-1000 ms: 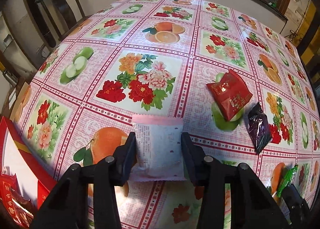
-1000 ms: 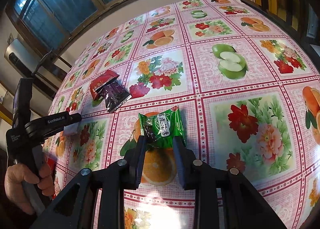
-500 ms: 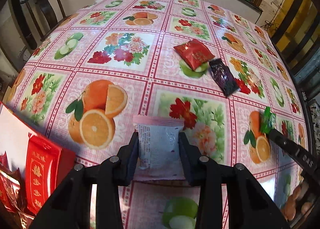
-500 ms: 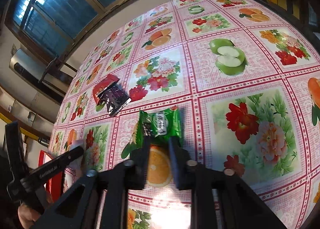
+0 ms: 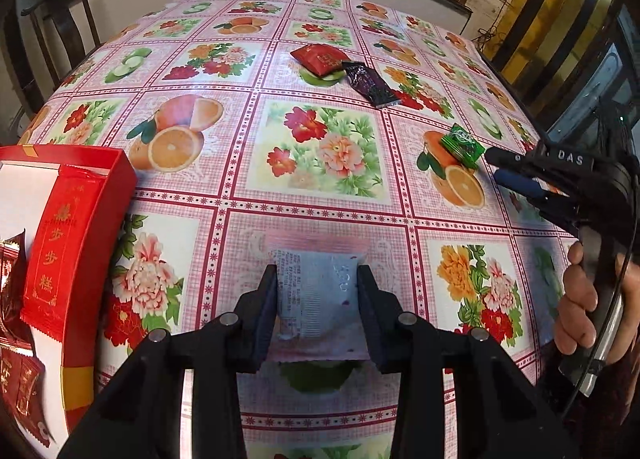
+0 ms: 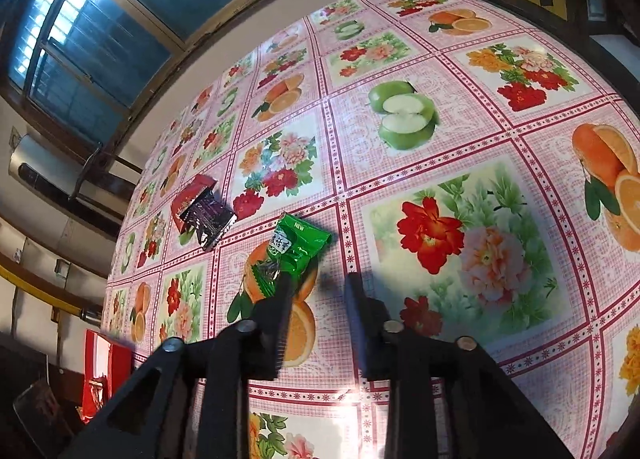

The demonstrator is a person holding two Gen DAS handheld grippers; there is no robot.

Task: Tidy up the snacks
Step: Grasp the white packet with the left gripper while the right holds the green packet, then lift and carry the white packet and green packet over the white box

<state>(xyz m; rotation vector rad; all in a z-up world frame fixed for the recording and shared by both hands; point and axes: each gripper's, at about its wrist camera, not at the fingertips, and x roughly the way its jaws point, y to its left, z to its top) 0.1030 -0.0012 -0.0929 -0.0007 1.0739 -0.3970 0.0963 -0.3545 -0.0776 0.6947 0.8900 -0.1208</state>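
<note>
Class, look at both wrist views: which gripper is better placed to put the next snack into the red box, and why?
Left. The left gripper already clamps the pale pink packet beside the red box. The right gripper is open, with the green packet ungripped.

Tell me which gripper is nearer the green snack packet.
Right. The right gripper sits open at the green snack packet, one jaw touching it. The left gripper is far off, shut on a pale pink packet.

White letters "DAS" show on the right tool's black body (image 5: pixel 570 158), off to the right of the left tool. "NEW" reads on the green packet (image 6: pixel 294 249) just ahead of the right tool's left finger. Gold Chinese characters "步步糕" run down the red packet (image 5: pixel 60 255).
</note>
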